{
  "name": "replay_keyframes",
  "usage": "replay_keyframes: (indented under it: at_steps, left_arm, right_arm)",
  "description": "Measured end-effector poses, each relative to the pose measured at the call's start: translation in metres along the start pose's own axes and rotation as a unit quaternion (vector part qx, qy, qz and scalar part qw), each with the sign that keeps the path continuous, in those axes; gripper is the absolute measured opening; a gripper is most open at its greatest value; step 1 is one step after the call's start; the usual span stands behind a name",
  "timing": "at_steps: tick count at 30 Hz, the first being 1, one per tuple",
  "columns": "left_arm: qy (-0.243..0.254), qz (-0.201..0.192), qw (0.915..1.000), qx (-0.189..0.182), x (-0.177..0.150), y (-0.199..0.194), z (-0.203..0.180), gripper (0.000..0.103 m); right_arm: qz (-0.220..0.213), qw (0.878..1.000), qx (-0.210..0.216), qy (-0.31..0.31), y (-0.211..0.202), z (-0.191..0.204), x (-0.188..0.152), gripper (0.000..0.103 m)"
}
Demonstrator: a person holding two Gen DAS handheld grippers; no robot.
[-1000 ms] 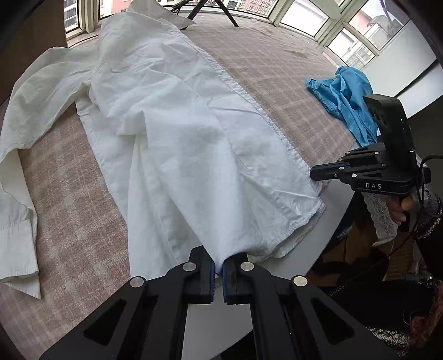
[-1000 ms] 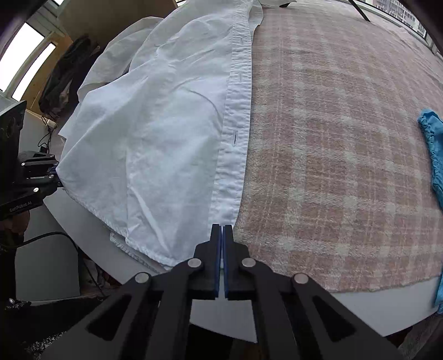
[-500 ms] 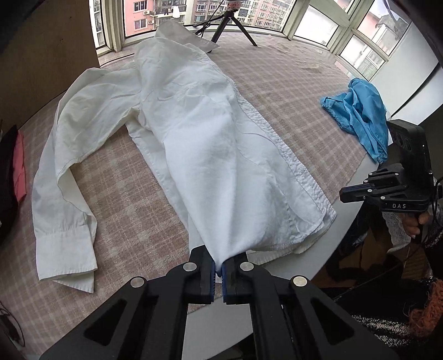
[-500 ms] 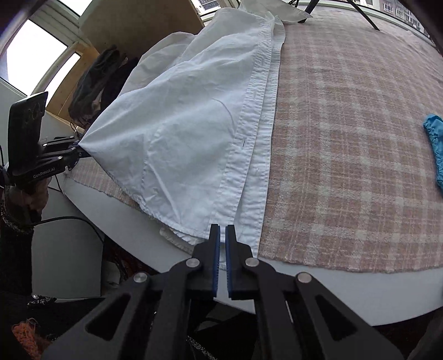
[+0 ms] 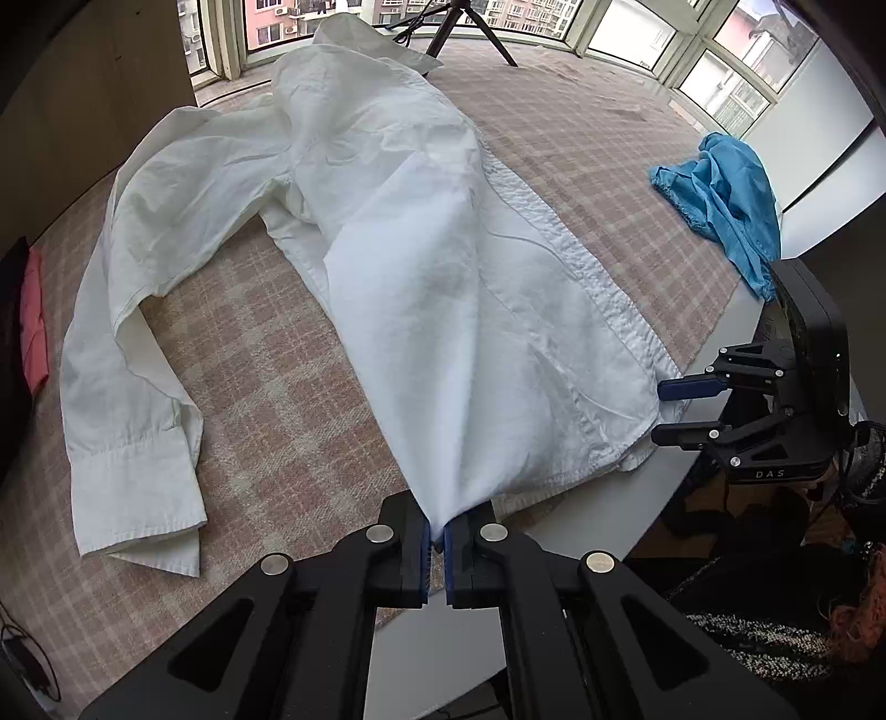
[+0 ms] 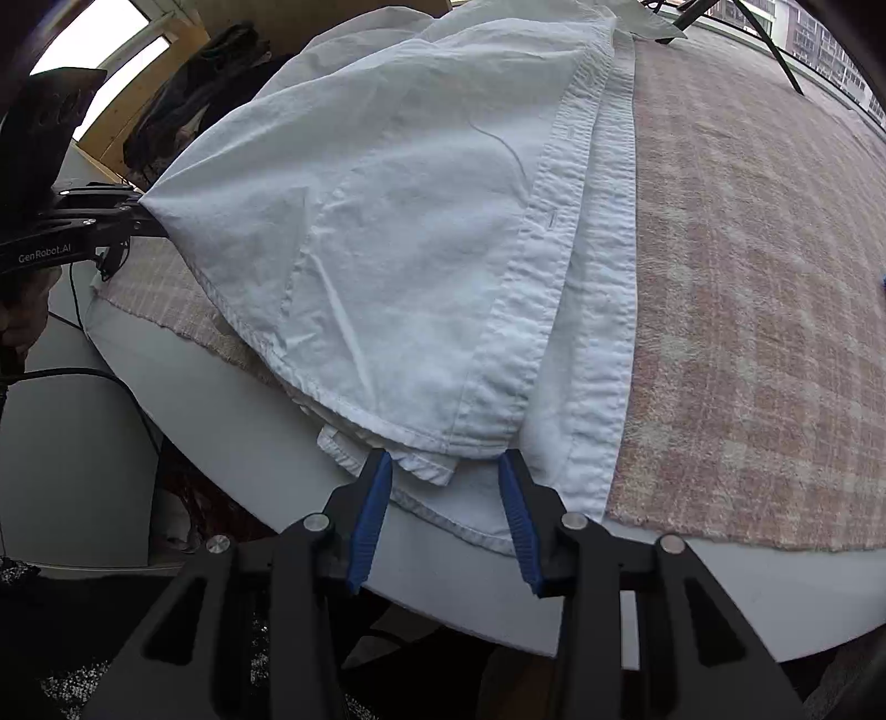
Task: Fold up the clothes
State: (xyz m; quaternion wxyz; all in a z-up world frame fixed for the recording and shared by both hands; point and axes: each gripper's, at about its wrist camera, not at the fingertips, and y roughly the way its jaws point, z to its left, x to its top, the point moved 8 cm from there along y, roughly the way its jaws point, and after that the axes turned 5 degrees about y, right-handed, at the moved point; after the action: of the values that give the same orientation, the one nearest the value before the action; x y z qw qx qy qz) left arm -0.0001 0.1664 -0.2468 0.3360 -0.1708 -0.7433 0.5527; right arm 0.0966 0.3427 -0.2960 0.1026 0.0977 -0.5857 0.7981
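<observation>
**White shirt pulled taut at the near table edge, one corner gripped**

The white dress shirt [image 5: 421, 288] lies lengthwise on a pink plaid cloth [image 5: 288, 376] that covers a round white table [image 5: 620, 498], with the collar at the far end toward the windows and the hem at the near edge. The left gripper [image 5: 436, 540] has its blue-padded fingers clenched on a corner of the shirt's hem, and the fabric rises from the table in a taut ridge to that pinch. The same pinch shows in the right wrist view, where the left gripper [image 6: 141, 219] holds the fabric's tip at the far left, above the table rim.

The right gripper [image 6: 446, 471] has its fingers spread wide apart, grasping nothing; its blue pads [image 6: 370, 507] sit either side of the hem's right corner, just beside the button placket [image 6: 554, 232], which runs from the near edge toward the collar. Whether the pads touch the cloth cannot be told.

One sleeve [image 5: 127, 343] stretches out on the left, bent at the elbow, with its cuff [image 5: 138, 498] flat on the plaid near the table's edge. A crumpled blue garment [image 5: 725, 194] lies well apart on the far right. Tripod legs [image 5: 470, 27] stand beyond the collar.
</observation>
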Motion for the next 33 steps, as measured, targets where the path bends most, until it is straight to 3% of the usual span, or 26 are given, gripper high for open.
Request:
replay_keyframes:
  at_steps: [1,2,7,11,15,22,25,33]
  left_arm:
    - [0.002,0.000,1.0000,0.000,0.000,-0.001,0.001,0.002]
    - [0.006,-0.002,1.0000,-0.002,0.001,-0.003,0.000,0.002]
    - [0.026,-0.017,0.9994,-0.012,0.010,-0.017,-0.010,0.002]
    - [0.045,-0.031,0.9980,-0.033,0.020,-0.026,-0.029,0.002]
    - [0.064,-0.020,0.9973,-0.032,0.022,-0.014,-0.043,0.002]
    - [0.063,-0.007,0.9977,-0.024,0.014,-0.007,-0.043,0.002]
    - [0.063,-0.004,0.9978,-0.019,0.015,-0.010,-0.041,0.002]
    - [0.076,-0.030,0.9962,-0.028,0.031,-0.029,-0.054,0.003]
  right_arm:
    - [0.001,1.000,0.003,-0.003,0.000,0.002,0.001,0.009]
    - [0.008,1.000,0.012,0.002,0.000,0.002,0.001,0.002]
    - [-0.027,1.000,-0.007,-0.005,-0.046,-0.009,0.018,0.002]
    - [-0.051,0.998,-0.045,-0.012,-0.089,-0.027,0.033,0.002]
    - [-0.041,0.998,-0.045,0.011,-0.077,-0.025,0.038,0.002]
    - [-0.013,0.999,-0.015,0.044,-0.044,-0.025,0.019,0.002]
    - [-0.019,0.998,-0.003,0.054,-0.046,-0.026,0.022,0.002]
    - [-0.071,0.995,-0.028,0.063,-0.078,-0.038,0.030,0.002]
